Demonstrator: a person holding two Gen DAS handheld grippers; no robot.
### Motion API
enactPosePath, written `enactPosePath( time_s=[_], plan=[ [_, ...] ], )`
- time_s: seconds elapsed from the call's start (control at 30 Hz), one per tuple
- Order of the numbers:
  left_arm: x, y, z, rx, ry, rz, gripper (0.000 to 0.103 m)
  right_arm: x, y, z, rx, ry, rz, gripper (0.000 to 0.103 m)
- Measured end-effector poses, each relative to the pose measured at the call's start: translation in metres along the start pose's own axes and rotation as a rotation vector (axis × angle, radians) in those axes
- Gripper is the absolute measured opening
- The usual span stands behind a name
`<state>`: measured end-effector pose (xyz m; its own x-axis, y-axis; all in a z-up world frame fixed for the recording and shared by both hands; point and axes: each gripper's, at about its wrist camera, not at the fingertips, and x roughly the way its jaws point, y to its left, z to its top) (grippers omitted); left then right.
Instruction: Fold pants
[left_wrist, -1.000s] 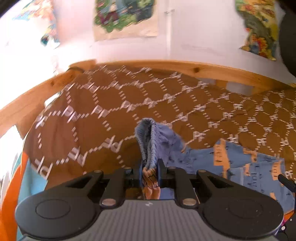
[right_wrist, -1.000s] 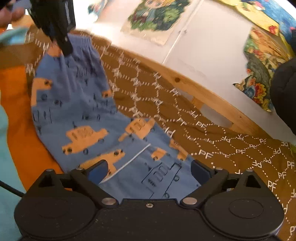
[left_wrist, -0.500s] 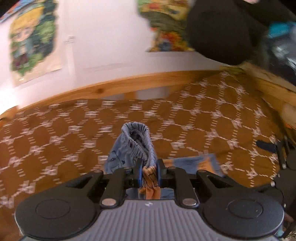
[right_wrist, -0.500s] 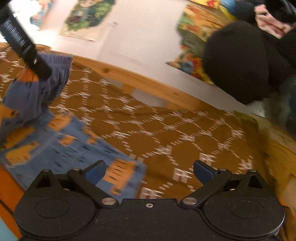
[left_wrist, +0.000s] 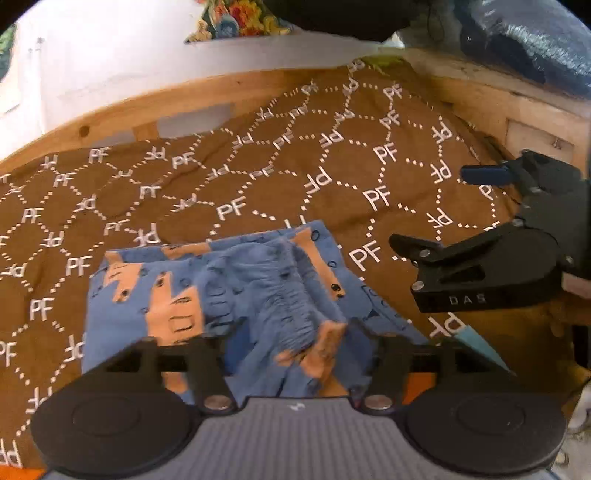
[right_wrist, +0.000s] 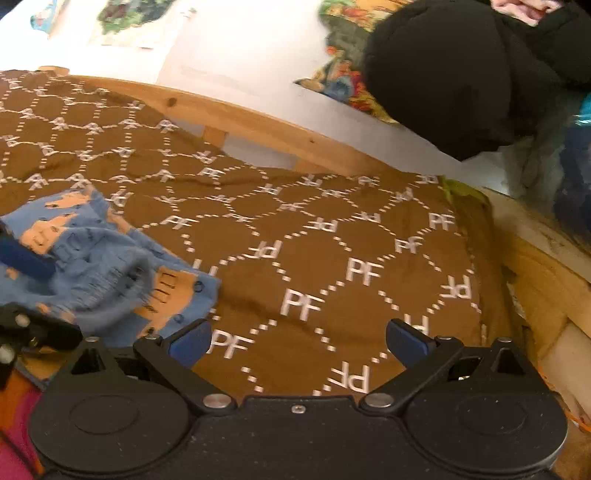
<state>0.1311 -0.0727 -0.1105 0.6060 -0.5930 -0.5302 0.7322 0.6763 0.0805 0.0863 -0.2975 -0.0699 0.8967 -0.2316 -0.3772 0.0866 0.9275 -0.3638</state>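
Pants (left_wrist: 258, 288) carried onto brown blanket (left_wrist: 258, 166), folded.

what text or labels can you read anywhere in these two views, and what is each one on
"PF": white letters repeated all over the brown bedspread, some mirrored or upside down.
"DAS": small letters on the side of the right hand-held gripper, seen from the left wrist view.
Pants: only orange vehicle pictures and line drawings, no readable words.
Wall posters: too blurred to read.
Small pale mark on the left hand-held gripper body: a logo, not legible.
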Motion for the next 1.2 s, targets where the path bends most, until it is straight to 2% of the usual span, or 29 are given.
enactPosePath(
  time_s=[0.1,0.2,0.3,0.37,0.4,0.43,0.5,0.6,0.63,0.7,0.73,0.77,0.97,1.2],
  plan=[
    [-0.013,0.006,-0.012,0.036,-0.01,0.029,0.066,-0.003,0.002,0.008,0.001,-0.03,0.107,0.101],
    [-0.008,0.009,-0.017,0.06,0.029,0.038,0.066,0.0,0.003,0.021,0.042,-0.026,0.295,0.099],
    [-0.007,0.011,-0.02,0.057,0.027,0.007,0.057,0.017,0.008,0.031,0.137,0.06,0.478,0.089],
    [-0.008,0.008,-0.021,0.076,0.016,-0.015,0.049,0.028,0.013,0.033,0.175,0.101,0.534,0.071],
    [-0.008,0.005,-0.022,0.093,0.013,-0.014,0.043,0.034,0.015,0.034,0.193,0.119,0.551,0.068],
    [-0.007,0.003,-0.023,0.106,0.012,-0.008,0.037,0.041,0.016,0.033,0.214,0.138,0.557,0.064],
    [-0.005,0.0,-0.025,0.12,0.014,-0.001,0.031,0.054,0.014,0.032,0.284,0.176,0.558,0.06],
    [-0.002,0.001,-0.026,0.107,0.015,-0.024,0.019,0.069,0.006,0.03,0.396,0.218,0.588,0.049],
    [-0.002,0.002,-0.026,0.099,0.014,-0.028,0.014,0.073,0.005,0.029,0.415,0.228,0.594,0.037],
    [-0.002,0.006,-0.026,0.077,0.011,-0.035,0.006,0.072,0.004,0.029,0.419,0.235,0.581,0.025],
    [-0.004,0.009,-0.026,0.057,0.008,-0.042,0.004,0.07,0.003,0.029,0.422,0.231,0.581,0.011],
    [-0.006,0.012,-0.024,0.038,0.005,-0.05,0.004,0.068,0.001,0.029,0.429,0.224,0.581,0.008],
    [-0.026,0.017,-0.011,-0.014,-0.042,-0.102,0.003,0.041,-0.013,0.038,0.457,0.169,0.557,0.007],
    [-0.021,0.004,-0.013,0.002,-0.038,-0.136,0.003,0.035,-0.022,0.04,0.409,0.21,0.501,0.007]
  ],
)
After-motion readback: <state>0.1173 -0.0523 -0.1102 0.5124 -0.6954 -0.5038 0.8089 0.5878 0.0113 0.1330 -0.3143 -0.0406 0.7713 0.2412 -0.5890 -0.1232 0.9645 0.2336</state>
